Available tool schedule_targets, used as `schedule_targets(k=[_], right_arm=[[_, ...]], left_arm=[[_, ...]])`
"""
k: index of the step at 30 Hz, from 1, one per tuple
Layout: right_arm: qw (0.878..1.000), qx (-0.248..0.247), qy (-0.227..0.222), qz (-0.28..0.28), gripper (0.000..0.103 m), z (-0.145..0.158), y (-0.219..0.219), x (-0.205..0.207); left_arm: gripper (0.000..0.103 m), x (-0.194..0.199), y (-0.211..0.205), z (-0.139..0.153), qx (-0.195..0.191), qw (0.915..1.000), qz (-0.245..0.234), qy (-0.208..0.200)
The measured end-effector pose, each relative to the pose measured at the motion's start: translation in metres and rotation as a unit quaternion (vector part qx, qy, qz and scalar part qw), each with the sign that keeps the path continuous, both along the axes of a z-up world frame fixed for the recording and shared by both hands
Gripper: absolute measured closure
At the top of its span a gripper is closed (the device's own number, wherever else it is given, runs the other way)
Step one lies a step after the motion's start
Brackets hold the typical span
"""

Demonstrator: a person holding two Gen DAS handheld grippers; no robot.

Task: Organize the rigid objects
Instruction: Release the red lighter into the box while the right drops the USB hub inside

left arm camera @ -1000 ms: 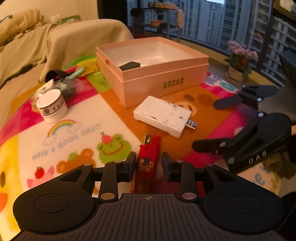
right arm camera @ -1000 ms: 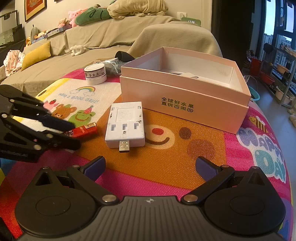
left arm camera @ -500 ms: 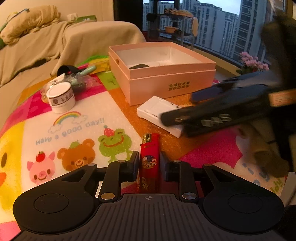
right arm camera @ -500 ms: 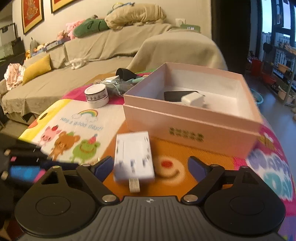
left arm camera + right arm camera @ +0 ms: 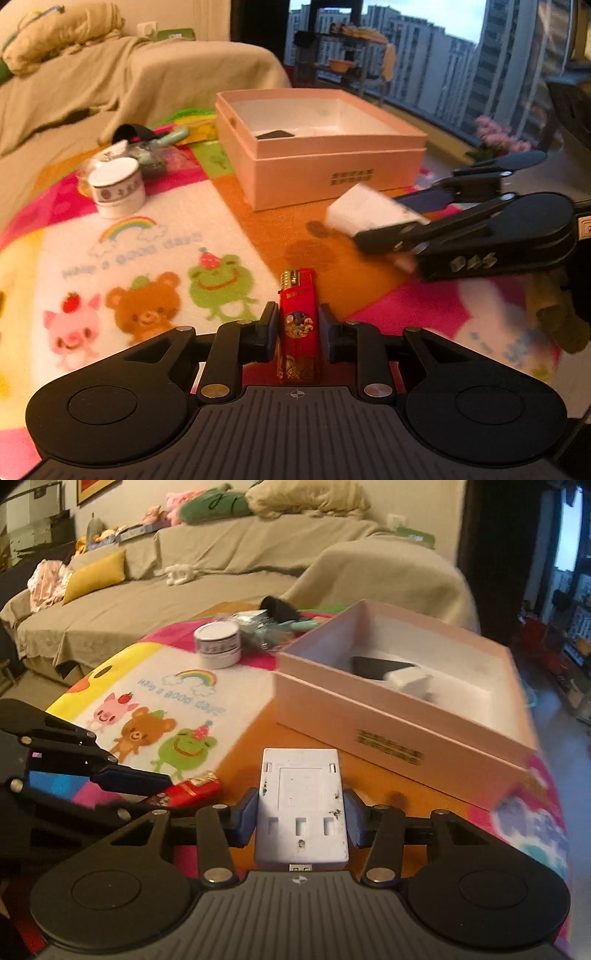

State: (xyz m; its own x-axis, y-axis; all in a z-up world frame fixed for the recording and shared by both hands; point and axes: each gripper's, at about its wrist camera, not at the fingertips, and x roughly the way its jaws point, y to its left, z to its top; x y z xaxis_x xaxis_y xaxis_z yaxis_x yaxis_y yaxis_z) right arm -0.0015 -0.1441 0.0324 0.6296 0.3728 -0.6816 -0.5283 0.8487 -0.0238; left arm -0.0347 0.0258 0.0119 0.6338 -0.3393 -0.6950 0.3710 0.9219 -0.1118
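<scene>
Gripping has replaced reaching on both sides. Low in the left wrist view, the left tongs now have their jaws drawn in against the flanks of the red lighter, which a second ago sat between visibly wider jaws; whether it has left the cartoon blanket I cannot tell. Low in the right wrist view, the right tongs, wide open and empty a second ago, are now pinched on the white USB adapter, its plug pointing back at the camera. In the left wrist view that adapter appears tilted and blurred at centre right, so it looks lifted off the blanket and in motion.

Farther up the frame stands the open pink box, with a black slab and a small white charger already inside. The white round tin remains on the blanket at the left, with a clutter of small items just behind it.

Both pickups seem done, then; my reading is that carrying the adapter and the lighter over the box rim comes next.
</scene>
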Motion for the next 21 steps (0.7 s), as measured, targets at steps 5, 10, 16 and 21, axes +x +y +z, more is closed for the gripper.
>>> schedule_targets(k=[5,10,16,21], right_arm=[[0.998,0.008,-0.051,-0.045,0.056,0.022,-0.046,-0.021],[0.992,0.042,-0.078,-0.085,0.056,0.039,-0.087,-0.033],[0.989,0.063,-0.08,-0.103,0.056,0.036,-0.1,-0.032],[0.988,0.063,-0.082,-0.111,0.056,0.032,-0.106,-0.032]], left_arm=[[0.077,0.011,-0.002,0.023,-0.023,0.9995,-0.002,-0.021],[0.077,0.048,-0.022,0.077,-0.034,0.9946,-0.001,-0.097],[0.076,0.138,-0.036,0.088,-0.099,0.9911,0.047,-0.076],[0.076,0.119,-0.025,0.063,-0.097,0.9911,0.069,-0.059]])
